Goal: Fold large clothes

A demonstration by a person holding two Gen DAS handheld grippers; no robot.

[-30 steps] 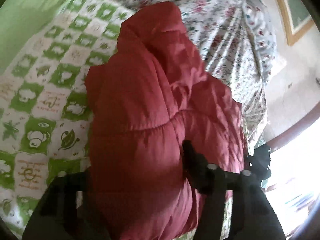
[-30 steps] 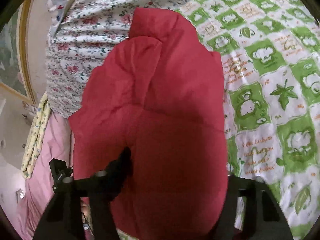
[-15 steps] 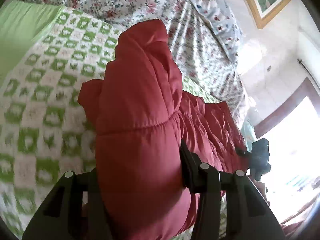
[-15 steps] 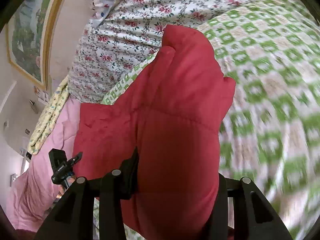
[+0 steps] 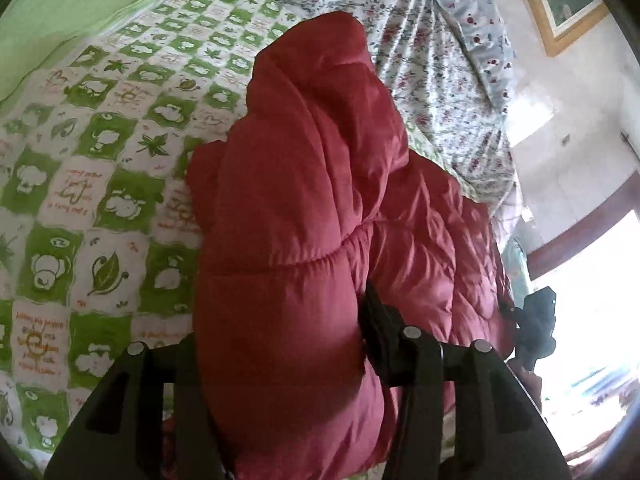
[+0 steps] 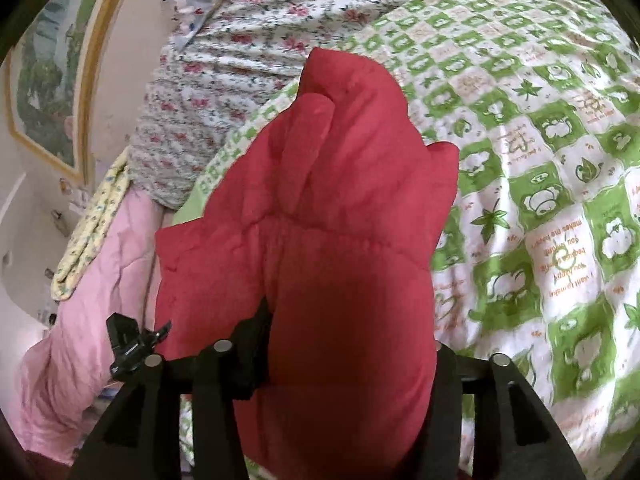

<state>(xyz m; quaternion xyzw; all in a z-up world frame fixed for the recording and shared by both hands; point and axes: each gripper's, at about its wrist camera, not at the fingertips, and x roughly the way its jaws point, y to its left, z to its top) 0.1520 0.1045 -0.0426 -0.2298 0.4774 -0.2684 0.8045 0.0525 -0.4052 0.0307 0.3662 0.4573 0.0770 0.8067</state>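
Note:
A puffy red quilted jacket (image 5: 312, 160) lies over a green-and-white checked quilt (image 5: 100, 160). My left gripper (image 5: 280, 320) grips a thick fold of it; the padding bulges between the fingers and hides the left one, and the jaws are opening. In the right wrist view the same jacket (image 6: 352, 160) fills the middle. My right gripper (image 6: 348, 332) clamps another thick fold, its jaws also opening, with the padding still pressed between them. Each gripper shows small at the edge of the other's view.
Flowered bedding (image 5: 432, 80) is heaped at the head of the bed (image 6: 240, 60). A pink quilt (image 6: 88, 300) and a yellow flowered cloth (image 6: 88, 236) hang over the bed's side. A framed picture (image 6: 48, 80) hangs on the wall. The checked quilt (image 6: 540, 160) spreads wide to the right.
Both grippers have travelled across the bed with their jacket folds. More of the jacket's body now shows beside each fold, and the wall and picture have come into view.

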